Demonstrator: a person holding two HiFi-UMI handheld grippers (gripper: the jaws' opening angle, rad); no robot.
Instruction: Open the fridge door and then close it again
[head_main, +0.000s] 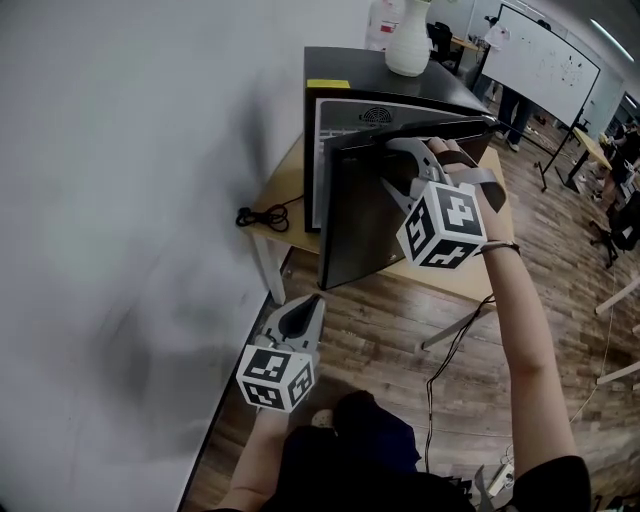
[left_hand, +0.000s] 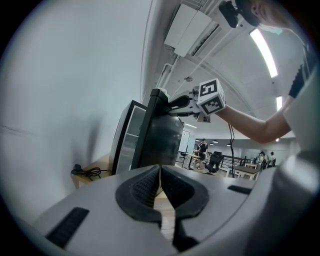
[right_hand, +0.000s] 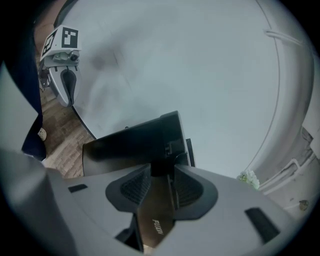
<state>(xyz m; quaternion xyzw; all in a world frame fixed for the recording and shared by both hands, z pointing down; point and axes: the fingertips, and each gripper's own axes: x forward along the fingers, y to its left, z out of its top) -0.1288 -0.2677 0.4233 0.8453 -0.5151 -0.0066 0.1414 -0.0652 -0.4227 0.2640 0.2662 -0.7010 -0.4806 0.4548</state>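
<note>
On a table (head_main: 285, 190) by the wall (head_main: 130, 150): fridge (head_main: 400, 80), door (head_main: 360, 220) ajar, top edge clamped in right gripper (head_main: 400, 148). Left gripper (head_main: 308, 305) closed on nothing, low over wood floor (head_main: 380, 330). Vase (head_main: 408, 45) atop fridge; cable (head_main: 262, 214) beside it; whiteboard (head_main: 545, 60) beyond.
</note>
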